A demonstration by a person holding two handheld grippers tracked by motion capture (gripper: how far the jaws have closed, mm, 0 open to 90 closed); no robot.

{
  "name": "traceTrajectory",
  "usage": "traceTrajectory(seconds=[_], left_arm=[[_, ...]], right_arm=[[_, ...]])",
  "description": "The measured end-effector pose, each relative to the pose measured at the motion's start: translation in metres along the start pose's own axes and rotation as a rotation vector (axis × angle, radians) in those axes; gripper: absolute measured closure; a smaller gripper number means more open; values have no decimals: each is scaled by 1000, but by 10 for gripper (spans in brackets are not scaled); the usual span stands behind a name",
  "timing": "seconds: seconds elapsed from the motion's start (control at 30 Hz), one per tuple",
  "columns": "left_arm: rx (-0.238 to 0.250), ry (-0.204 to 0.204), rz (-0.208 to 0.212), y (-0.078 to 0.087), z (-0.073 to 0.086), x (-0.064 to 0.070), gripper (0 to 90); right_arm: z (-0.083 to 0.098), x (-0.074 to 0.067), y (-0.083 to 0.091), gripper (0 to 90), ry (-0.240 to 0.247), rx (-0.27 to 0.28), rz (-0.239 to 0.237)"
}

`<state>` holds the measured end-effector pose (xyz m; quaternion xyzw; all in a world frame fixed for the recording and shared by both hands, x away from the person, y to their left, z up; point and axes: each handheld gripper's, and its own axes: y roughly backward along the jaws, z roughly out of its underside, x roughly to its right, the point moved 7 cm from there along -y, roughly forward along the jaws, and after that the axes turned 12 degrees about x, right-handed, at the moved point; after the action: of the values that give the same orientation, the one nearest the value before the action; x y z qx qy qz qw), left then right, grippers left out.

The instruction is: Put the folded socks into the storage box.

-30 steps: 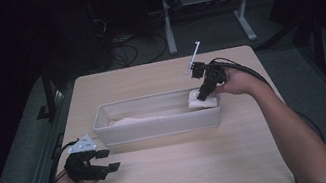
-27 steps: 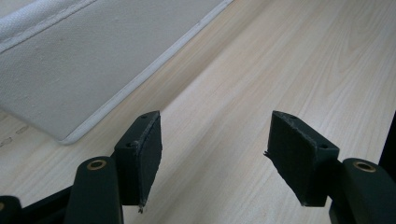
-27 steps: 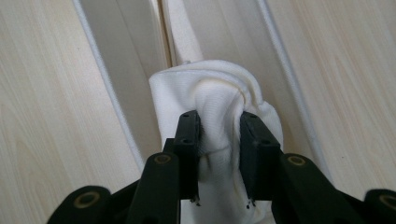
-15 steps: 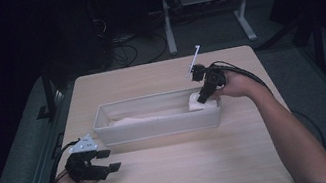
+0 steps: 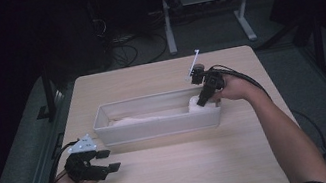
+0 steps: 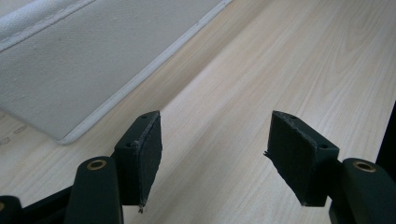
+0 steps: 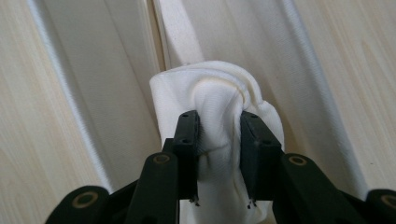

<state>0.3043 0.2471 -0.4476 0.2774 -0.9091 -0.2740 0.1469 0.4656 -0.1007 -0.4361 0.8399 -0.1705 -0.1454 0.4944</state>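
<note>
One rolled cloth (image 7: 215, 116) upright in right gripper (image 7: 219, 154)

The high view looks down from above the table (image 5: 176, 180). Each gripper view looks along its own jaws from very close. All three see the long white bin (image 5: 157, 125) (image 6: 70, 60) (image 7: 102, 70).

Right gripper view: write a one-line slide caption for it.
Right gripper pinches a bunched white cloth between its fingers over the long white bin.

white cloth (image 7: 219, 121) cut off at bottom edge, bin (image 6: 70, 65) cropped at frame top
</note>
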Motion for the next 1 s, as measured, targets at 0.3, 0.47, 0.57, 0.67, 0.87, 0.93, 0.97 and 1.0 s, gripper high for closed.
traceTrajectory(seconds=[0.3, 0.47, 0.57, 0.67, 0.87, 0.93, 0.97, 1.0], left_arm=[[-4, 3, -6, 1, 1, -1, 352], [0, 4, -6, 2, 1, 0, 352], [-1, 4, -3, 2, 1, 0, 353], [-1, 4, -1, 1, 2, 2, 352], [-4, -2, 2, 1, 1, 3, 352], [-3, -1, 2, 0, 1, 3, 352], [-4, 2, 2, 0, 1, 3, 352], [-7, 0, 5, -1, 2, 3, 351]], right_arm=[[0, 3, -8, 689, 7, -2, 6], [1, 6, -11, 635, 5, 3, 17], [2, 5, -10, 597, 7, -6, 25], [2, 3, -6, 589, 9, 1, 28], [4, 1, -1, 603, 4, -4, 22], [5, 0, 0, 609, 0, -4, 19], [5, 0, 0, 609, 3, -3, 17], [5, 0, 0, 608, 2, -3, 18]])
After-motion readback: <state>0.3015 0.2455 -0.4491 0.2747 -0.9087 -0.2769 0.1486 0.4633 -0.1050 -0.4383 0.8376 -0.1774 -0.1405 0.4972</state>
